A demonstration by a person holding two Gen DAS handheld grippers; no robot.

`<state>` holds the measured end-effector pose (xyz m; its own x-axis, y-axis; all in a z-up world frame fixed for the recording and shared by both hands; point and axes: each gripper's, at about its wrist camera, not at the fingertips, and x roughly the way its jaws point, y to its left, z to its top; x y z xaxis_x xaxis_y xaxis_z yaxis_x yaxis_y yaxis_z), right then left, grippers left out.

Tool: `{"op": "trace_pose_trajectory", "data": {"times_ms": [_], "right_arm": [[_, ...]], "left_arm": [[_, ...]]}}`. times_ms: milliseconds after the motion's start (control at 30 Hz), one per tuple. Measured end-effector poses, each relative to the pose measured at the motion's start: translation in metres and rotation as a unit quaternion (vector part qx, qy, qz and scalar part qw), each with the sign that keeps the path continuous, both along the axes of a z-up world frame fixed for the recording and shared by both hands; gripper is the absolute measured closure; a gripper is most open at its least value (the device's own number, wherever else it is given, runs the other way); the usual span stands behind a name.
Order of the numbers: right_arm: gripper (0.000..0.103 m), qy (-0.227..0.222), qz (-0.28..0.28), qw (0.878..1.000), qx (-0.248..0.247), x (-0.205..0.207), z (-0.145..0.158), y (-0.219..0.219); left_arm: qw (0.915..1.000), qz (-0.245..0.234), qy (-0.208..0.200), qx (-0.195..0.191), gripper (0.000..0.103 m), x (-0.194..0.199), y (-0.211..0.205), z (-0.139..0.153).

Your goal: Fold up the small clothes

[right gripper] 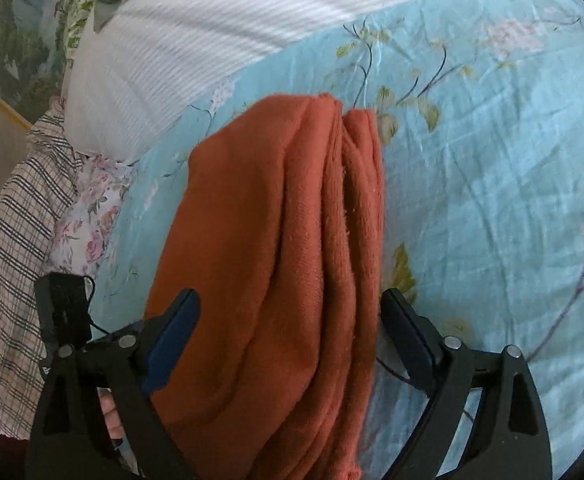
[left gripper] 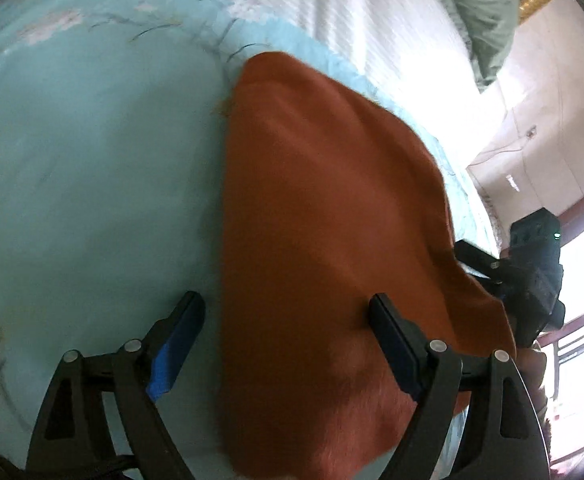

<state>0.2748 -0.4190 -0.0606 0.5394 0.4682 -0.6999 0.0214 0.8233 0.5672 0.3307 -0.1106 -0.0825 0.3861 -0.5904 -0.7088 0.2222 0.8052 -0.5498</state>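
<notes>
A rust-orange fleece garment (left gripper: 323, 216) lies folded in a long stack on the light blue floral bedsheet (left gripper: 92, 160). My left gripper (left gripper: 288, 312) is open, its fingers wide apart over the garment's near end and left edge. In the right wrist view the same garment (right gripper: 276, 240) shows several stacked folded layers. My right gripper (right gripper: 292, 308) is open, its fingers either side of the stack's near end. Neither gripper holds the cloth. The right gripper's body also shows in the left wrist view (left gripper: 531, 272), at the garment's right edge.
A white ribbed blanket (right gripper: 196, 32) lies beyond the garment. A plaid cloth (right gripper: 24, 216) and a pink floral cloth (right gripper: 96, 220) lie at the left bed edge. A green pillow (left gripper: 479, 12) is far off. A white wall (left gripper: 551, 128) stands at right.
</notes>
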Motion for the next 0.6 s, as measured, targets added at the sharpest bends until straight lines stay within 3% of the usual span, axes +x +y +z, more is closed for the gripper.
{"op": "trace_pose_trajectory", "data": {"times_ms": [33, 67, 100, 133, 167, 233, 400, 600], "right_arm": [[0.022, 0.002, -0.002, 1.000, 0.006, 0.002, -0.004, 0.000], [0.037, 0.005, -0.005, 1.000, 0.009, 0.004, -0.006, 0.000], [0.063, 0.015, -0.004, 1.000, 0.011, 0.007, -0.009, 0.001], [0.068, 0.025, -0.001, 0.999, 0.024, 0.008, -0.012, 0.000], [0.071, 0.024, -0.002, 0.999, 0.035, 0.007, -0.012, 0.001], [0.073, 0.013, 0.001, 0.999, 0.029, 0.003, -0.004, 0.008], [0.075, -0.027, 0.055, 0.997, 0.052, -0.011, 0.019, 0.058], [0.075, -0.047, 0.131, 0.986, 0.090, -0.018, 0.013, 0.138]], "left_arm": [[0.9999, -0.010, -0.002, 0.001, 0.026, 0.001, -0.005, -0.003], [0.9998, -0.019, -0.003, 0.004, 0.034, 0.007, -0.011, -0.006], [0.9997, -0.025, -0.003, 0.008, 0.049, 0.009, -0.016, -0.008], [0.9995, -0.030, -0.001, 0.006, 0.063, 0.010, -0.019, -0.009], [0.9995, -0.030, -0.006, 0.005, 0.068, 0.010, -0.018, -0.008], [0.9993, -0.032, -0.021, 0.003, 0.075, 0.003, -0.015, 0.005], [0.9976, -0.015, -0.068, -0.001, 0.076, -0.047, 0.022, 0.050], [0.9960, 0.033, -0.081, 0.015, 0.077, -0.110, 0.099, 0.074]]}}
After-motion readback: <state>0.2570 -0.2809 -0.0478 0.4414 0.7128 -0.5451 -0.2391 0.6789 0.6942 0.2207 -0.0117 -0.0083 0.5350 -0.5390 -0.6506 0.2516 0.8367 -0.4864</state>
